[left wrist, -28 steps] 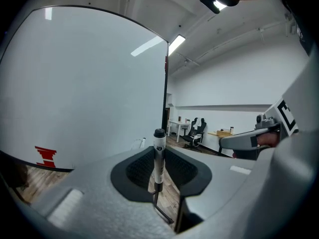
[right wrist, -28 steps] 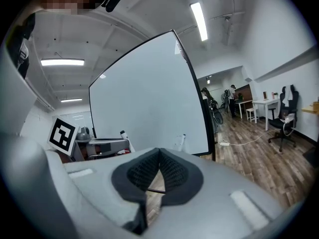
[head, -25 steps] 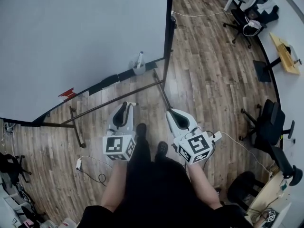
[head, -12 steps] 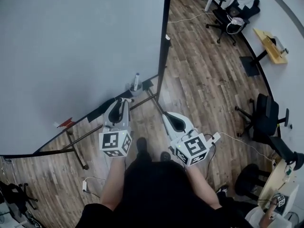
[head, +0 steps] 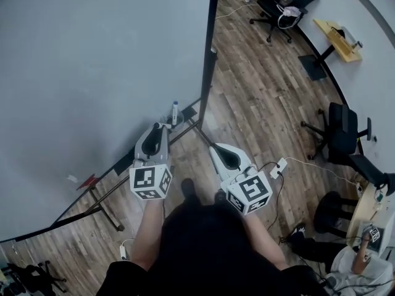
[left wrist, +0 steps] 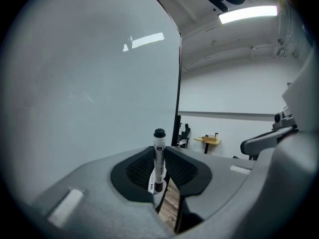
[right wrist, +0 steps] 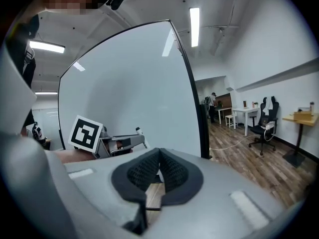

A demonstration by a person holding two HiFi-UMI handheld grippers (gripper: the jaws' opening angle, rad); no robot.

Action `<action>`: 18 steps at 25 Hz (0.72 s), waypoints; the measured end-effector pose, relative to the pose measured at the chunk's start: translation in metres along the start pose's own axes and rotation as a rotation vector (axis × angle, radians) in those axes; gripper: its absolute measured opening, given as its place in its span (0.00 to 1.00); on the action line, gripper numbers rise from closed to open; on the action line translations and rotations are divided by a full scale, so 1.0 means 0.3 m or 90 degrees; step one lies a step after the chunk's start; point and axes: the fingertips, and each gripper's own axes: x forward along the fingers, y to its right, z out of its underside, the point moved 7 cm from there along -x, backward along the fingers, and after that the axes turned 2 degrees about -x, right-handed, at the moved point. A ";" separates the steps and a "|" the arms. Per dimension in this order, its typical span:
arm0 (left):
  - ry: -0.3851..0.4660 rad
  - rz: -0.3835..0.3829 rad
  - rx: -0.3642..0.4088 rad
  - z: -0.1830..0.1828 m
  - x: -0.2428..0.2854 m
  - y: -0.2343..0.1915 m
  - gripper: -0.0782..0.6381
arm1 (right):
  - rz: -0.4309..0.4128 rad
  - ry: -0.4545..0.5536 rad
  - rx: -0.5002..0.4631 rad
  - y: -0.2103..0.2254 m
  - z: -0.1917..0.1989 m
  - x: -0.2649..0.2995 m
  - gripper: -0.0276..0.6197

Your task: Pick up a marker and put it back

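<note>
Right gripper (head: 213,148): jaws pressed together on nothing; held low, back from the board.
Left gripper (head: 163,127): has come forward to the board's foot over the last second; jaws narrowed onto the marker's barrel.
Marker (left wrist: 159,156): upright between the pads, cap up, at the whiteboard's lower edge.
Whiteboard (head: 92,73): blank.
Task reading: grasp looks made; lift not yet done.

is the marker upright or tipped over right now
Upright: the marker stands vertical, black cap on top, between the left tool's jaws, beside the whiteboard.
</note>
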 end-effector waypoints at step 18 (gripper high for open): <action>-0.081 0.056 -0.011 0.146 0.170 -0.047 0.21 | 0.088 -0.014 0.059 0.046 0.018 0.017 0.05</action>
